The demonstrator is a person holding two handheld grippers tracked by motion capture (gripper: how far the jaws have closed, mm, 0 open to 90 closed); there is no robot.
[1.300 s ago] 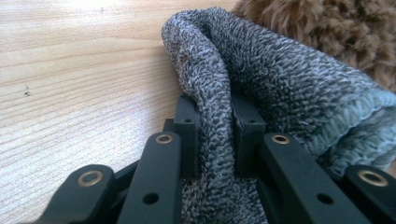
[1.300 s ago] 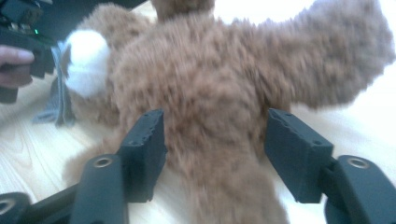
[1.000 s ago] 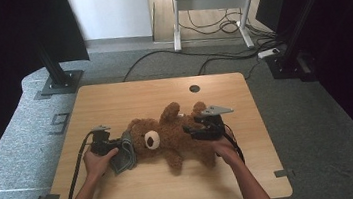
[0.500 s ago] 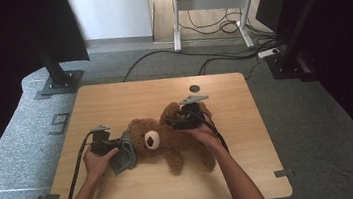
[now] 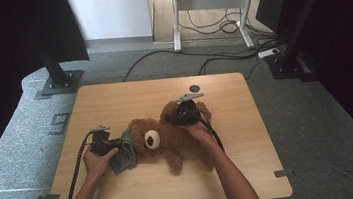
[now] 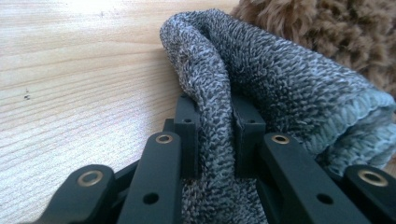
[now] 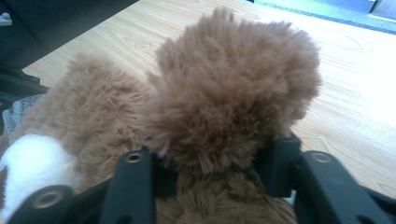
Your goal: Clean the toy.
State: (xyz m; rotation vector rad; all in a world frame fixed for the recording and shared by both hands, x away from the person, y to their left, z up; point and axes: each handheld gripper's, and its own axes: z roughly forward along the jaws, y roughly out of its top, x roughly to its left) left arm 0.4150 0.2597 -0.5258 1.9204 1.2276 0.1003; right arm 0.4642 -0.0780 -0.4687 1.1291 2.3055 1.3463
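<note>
From the high view, my left tongs (image 5: pixel 105 144) sit at the left of the bench (image 5: pixel 125 196), near my edge, with the grey knitted cloth (image 5: pixel 123 156) bunched just to their right, against the head of the brown teddy bear (image 5: pixel 167 143). The left gripper view adds what the high view cannot resolve: a fold of the cloth (image 6: pixel 219 93) stands upright between the two black jaws of my left tongs (image 6: pixel 215 135), which are clamped tight on it, with brown fur touching the cloth at the far right.

The bear lies on its back at the middle of the bench, white muzzle up, head to the left. My right tongs (image 5: pixel 186 114) rest on its far upper limb. The right gripper view shows that limb as a fluffy paw (image 7: pixel 233 93) between the jaws of my right tongs (image 7: pixel 219 168); the jaws have just been closing and now press into the fur on both sides. The white muzzle (image 7: pixel 32 163) sits at the near left of that view.

The bench is light wood with a small dark round mark (image 5: pixel 194 88) near its far edge. It stands on grey carpet (image 5: pixel 15 163). Black stands (image 5: pixel 56 73) flank it, cables (image 5: pixel 220 57) trail across the floor, and a desk frame (image 5: pixel 209 10) stands beyond.
</note>
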